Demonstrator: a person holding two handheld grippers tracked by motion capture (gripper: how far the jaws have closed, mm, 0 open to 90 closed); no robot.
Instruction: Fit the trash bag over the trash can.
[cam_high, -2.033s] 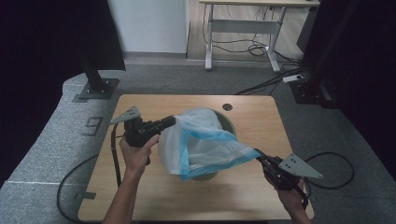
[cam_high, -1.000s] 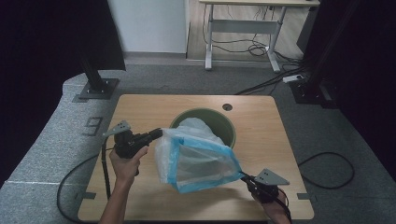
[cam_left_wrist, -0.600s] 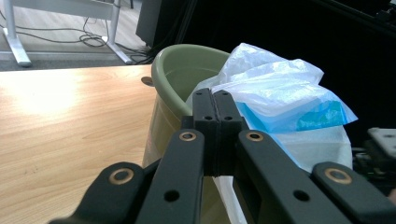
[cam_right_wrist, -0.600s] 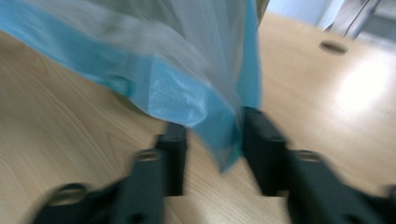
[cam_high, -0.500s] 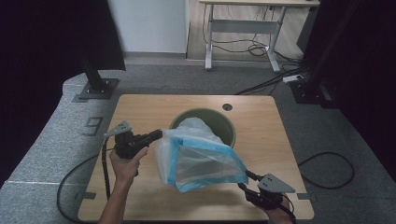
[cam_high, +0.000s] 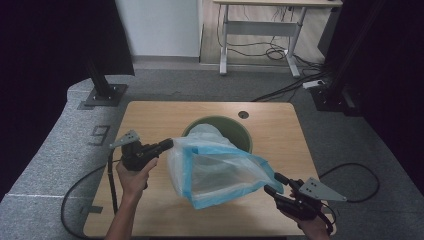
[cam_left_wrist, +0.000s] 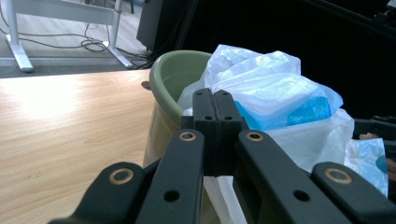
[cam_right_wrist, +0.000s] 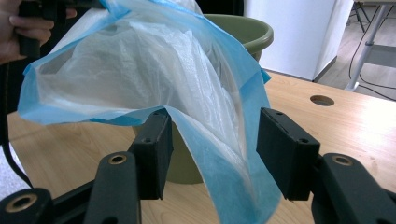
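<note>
In the middle of the high view a thin translucent white plastic bag with a blue rim (cam_high: 220, 170) hangs out of a round olive-green plastic bucket (cam_high: 240, 131) that stands on the light wooden bench (cam_high: 165, 115). The bag's mouth is spread wide toward the lower part of the frame, in front of the bucket. At the left of the frame the left tool (cam_high: 167, 145) has its two black jaws pressed together on the bag's edge; in the left gripper view (cam_left_wrist: 215, 112) the pads meet with white plastic film coming out under them, and the bucket rim is just behind. At the lower right the right tool (cam_high: 274, 184) has jaws that have just been opening. In the right gripper view (cam_right_wrist: 212, 144) they stand apart, and the blue rim of the bag falls loosely between them, lying against the left pad (cam_right_wrist: 156, 140) but not clamped.
</note>
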